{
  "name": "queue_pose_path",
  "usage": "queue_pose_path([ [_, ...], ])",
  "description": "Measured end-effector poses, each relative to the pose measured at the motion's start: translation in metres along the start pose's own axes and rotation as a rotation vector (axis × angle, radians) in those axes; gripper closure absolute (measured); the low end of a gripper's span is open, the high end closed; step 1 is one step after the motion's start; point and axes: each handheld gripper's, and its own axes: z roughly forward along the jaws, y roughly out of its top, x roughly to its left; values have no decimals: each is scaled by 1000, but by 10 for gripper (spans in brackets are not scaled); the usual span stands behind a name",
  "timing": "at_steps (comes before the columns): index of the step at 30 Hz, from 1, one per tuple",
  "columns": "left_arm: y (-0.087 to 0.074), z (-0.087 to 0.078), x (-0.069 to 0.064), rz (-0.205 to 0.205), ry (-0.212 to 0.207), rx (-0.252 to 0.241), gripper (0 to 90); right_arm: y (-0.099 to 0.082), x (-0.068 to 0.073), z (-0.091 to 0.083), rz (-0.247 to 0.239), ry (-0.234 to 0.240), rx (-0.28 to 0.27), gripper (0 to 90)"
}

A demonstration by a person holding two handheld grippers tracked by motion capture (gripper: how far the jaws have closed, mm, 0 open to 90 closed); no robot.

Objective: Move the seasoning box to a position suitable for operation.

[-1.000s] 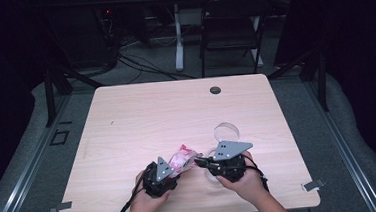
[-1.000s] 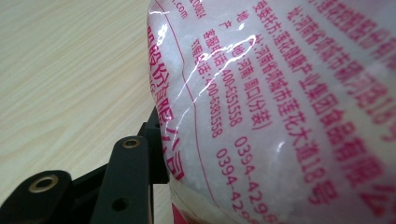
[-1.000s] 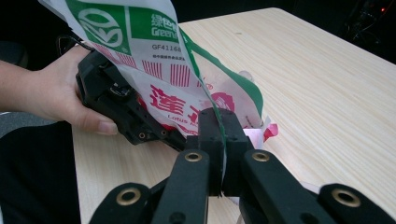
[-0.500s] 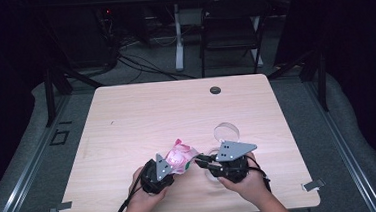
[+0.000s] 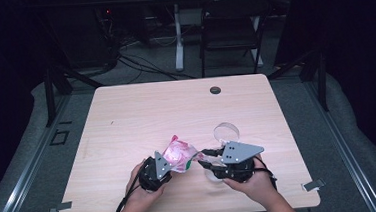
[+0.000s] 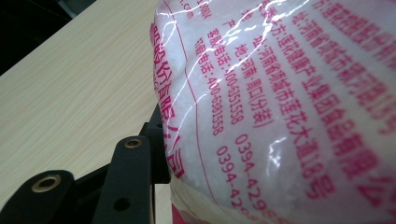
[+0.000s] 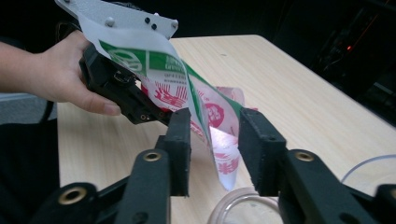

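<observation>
Nearest, left gripper (image 5: 172,163) pinching the bag (image 5: 179,153) above the table (image 5: 126,115); right gripper (image 5: 203,157), jaws just opened, astride its right corner without pressing. Just right, clear lid (image 5: 226,132); farther, grommet (image 5: 215,90).

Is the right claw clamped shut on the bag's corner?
No; in the right gripper view the right claw stands open, the bag corner hanging between the jaws without being pressed.
</observation>
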Motion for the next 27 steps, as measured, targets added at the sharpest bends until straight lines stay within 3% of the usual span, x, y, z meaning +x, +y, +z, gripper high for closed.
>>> queue_pose_path([
  [11, 1, 1, -4, 36, 10, 6, 577, 5, 6, -1, -81, -10, -6, 561],
  [23, 1, 1, -4, 51, 17, 11, 577, 7, 11, 5, -112, 13, 21, 581],
  [27, 1, 0, -4, 64, 26, 18, 577, 9, 14, 4, -156, 7, 38, 622],
])
